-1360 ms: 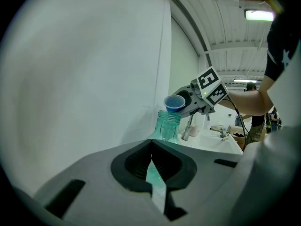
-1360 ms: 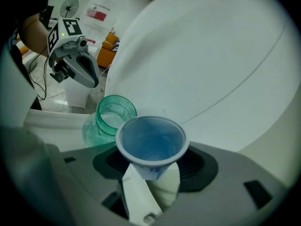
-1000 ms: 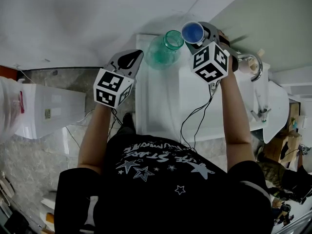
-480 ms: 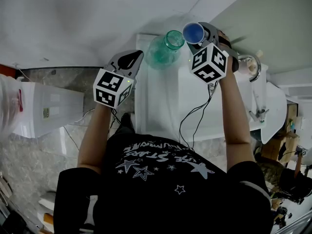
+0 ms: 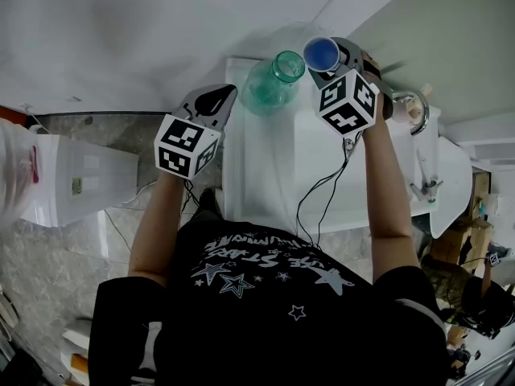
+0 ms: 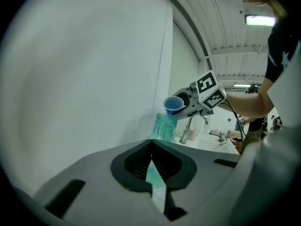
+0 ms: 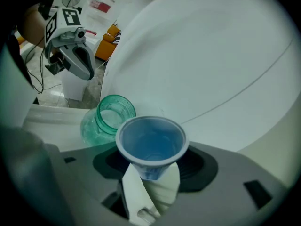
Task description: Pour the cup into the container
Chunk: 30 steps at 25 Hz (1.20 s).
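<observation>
A clear green jar [image 5: 269, 83] stands upright on the white counter [image 5: 265, 175] with its mouth open. My right gripper [image 5: 331, 64] is shut on a small blue cup [image 5: 321, 52]. It holds the cup tipped, just right of and above the jar's mouth. In the right gripper view the cup [image 7: 150, 142] sits between the white pads, with the jar [image 7: 110, 117] behind it to the left. I cannot tell what is in the cup. My left gripper [image 5: 213, 99] hovers left of the jar, shut and holding nothing. Past its jaws I see the jar [image 6: 165, 126] and the cup [image 6: 173, 105].
A sink with a metal tap [image 5: 418, 107] lies to the right of the counter. White wall rises close behind the jar. A white box [image 5: 80, 183] stands on the floor at the left. Cables hang from the right gripper over the counter's front.
</observation>
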### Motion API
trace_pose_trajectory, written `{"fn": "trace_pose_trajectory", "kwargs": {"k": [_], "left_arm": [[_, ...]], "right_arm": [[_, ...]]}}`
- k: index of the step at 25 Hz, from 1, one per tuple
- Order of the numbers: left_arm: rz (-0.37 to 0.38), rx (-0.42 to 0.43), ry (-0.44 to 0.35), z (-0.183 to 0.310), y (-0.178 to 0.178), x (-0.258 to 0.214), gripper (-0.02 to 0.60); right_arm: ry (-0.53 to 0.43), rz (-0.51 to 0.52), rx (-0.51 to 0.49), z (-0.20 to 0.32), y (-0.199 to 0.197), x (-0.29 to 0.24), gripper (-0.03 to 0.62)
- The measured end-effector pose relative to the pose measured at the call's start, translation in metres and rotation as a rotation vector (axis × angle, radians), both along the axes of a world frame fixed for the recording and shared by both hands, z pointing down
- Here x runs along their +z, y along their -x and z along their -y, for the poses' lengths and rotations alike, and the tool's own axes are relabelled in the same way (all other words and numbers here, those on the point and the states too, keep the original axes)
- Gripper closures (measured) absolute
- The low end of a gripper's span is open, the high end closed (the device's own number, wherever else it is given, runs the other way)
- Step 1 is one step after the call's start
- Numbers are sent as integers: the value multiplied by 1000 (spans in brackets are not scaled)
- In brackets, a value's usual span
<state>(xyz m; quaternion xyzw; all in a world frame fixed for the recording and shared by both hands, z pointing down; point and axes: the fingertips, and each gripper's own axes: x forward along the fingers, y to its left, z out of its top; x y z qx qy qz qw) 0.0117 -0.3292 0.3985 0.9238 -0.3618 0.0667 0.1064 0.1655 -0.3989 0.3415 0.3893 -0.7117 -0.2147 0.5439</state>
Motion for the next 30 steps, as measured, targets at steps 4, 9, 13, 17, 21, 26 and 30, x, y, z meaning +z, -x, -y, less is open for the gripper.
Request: {"fn": "trace_pose_trajectory", "kwargs": {"k": [4, 9, 13, 17, 21, 26, 30], "left_arm": [[-4, -1, -2, -3, 2, -1, 571], [-5, -2, 2, -8, 5, -1, 571], [-1, 3, -1, -14, 5, -3, 571], [6, 10, -5, -23, 4, -5, 571], [16, 18, -7, -36, 4, -7, 571], [31, 26, -5, -55, 1, -7, 571], [41, 28, 2, -71, 0, -5, 571]], "right_arm": [[12, 69, 23, -3, 0, -3, 310], [18, 185, 46, -9, 2, -9, 310], [26, 317, 77, -18, 2, -12, 310], [48, 456, 105, -31, 0, -12, 310], [70, 541, 110, -48, 0, -11, 310], [94, 647, 93, -73, 5, -7, 309], [115, 699, 79, -93, 10, 1, 309]]}}
